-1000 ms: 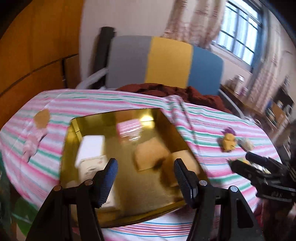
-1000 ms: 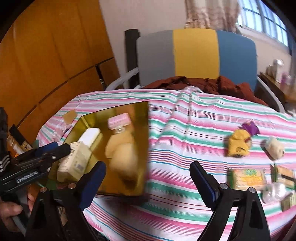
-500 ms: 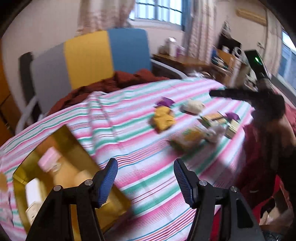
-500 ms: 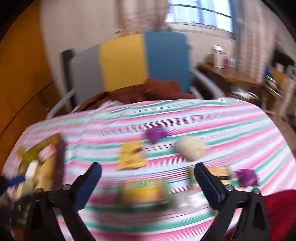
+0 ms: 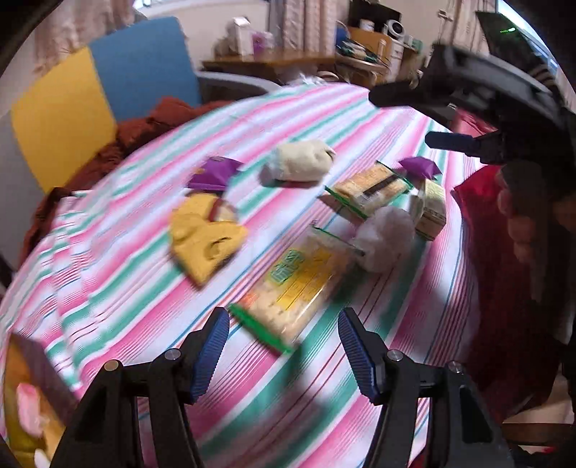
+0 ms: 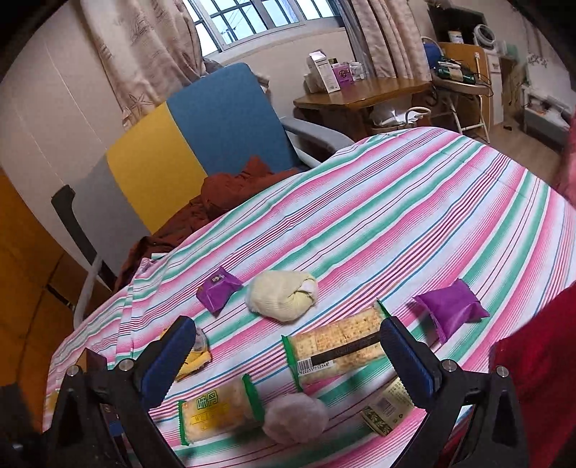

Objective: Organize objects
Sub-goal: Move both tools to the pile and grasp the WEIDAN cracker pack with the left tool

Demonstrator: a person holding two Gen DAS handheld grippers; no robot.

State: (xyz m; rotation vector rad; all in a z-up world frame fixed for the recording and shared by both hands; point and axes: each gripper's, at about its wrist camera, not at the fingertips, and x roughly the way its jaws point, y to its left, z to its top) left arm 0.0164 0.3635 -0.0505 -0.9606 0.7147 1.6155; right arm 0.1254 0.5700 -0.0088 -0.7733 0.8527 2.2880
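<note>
Both the left gripper [image 5: 284,345] and right gripper [image 6: 288,354] have fingers spread wide, holding nothing, over snack packets [image 6: 338,347] scattered on the striped-cloth desk [image 6: 414,216], chair [image 6: 187,151] and window [image 6: 252,18] behind.

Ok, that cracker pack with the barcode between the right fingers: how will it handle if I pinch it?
The cracker pack lies flat in thin clear film, so probably light and a bit slippery. The square crackers showing through look brittle; a hard pinch from the right gripper may crack them. Its long shape could sag if held by one end.
</note>
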